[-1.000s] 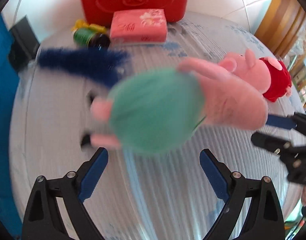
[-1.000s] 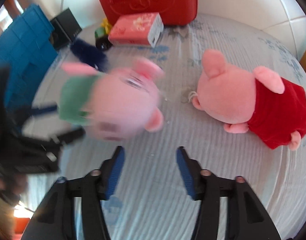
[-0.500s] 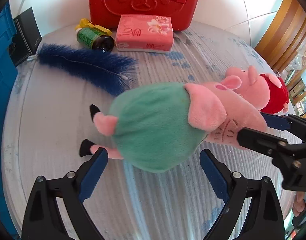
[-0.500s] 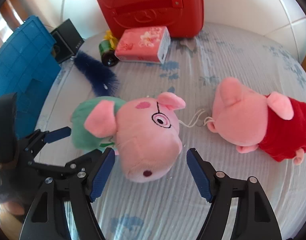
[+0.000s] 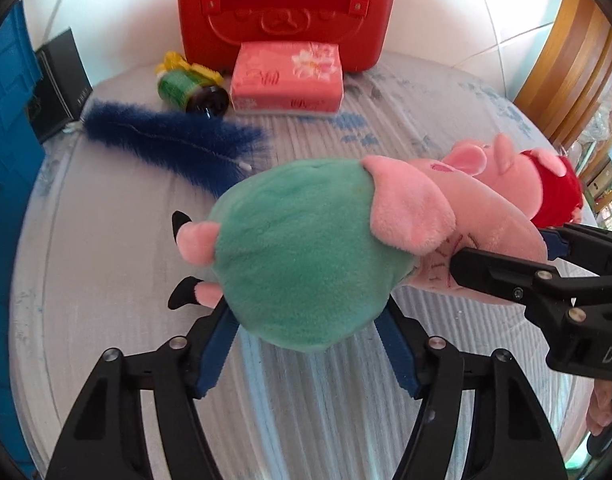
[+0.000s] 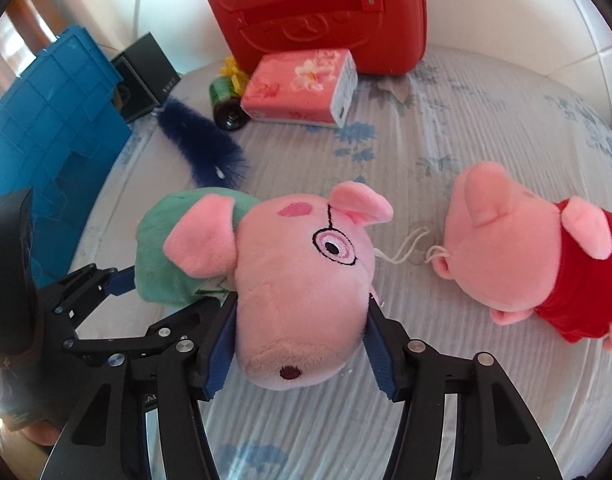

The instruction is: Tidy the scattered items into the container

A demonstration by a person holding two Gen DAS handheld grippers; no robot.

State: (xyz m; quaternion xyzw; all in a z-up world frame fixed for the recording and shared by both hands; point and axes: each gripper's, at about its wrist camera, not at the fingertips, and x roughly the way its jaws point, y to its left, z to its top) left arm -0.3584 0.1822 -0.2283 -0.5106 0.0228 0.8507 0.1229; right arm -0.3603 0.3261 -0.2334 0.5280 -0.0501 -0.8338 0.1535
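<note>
A pink pig plush in a green shirt (image 5: 306, 256) lies on the bed between both grippers. My left gripper (image 5: 306, 344) is shut on its green body. My right gripper (image 6: 298, 344) is shut on its pink head (image 6: 302, 292); it also shows in the left wrist view (image 5: 506, 268). A second pig plush in a red dress (image 6: 546, 272) lies to the right. A blue crate (image 6: 46, 136) stands at the left edge of the bed.
A red case (image 5: 286, 8) stands at the back against the wall. In front of it lie a pink tissue pack (image 5: 286, 80), a green bottle (image 5: 186, 90) and a blue fluffy brush (image 5: 174, 140). A black box (image 5: 58, 84) leans by the crate.
Both grippers have moved in and closed on the green-shirt pig, the left on its body, the right on its head. The plush was blurred in motion a second ago and is now still.
</note>
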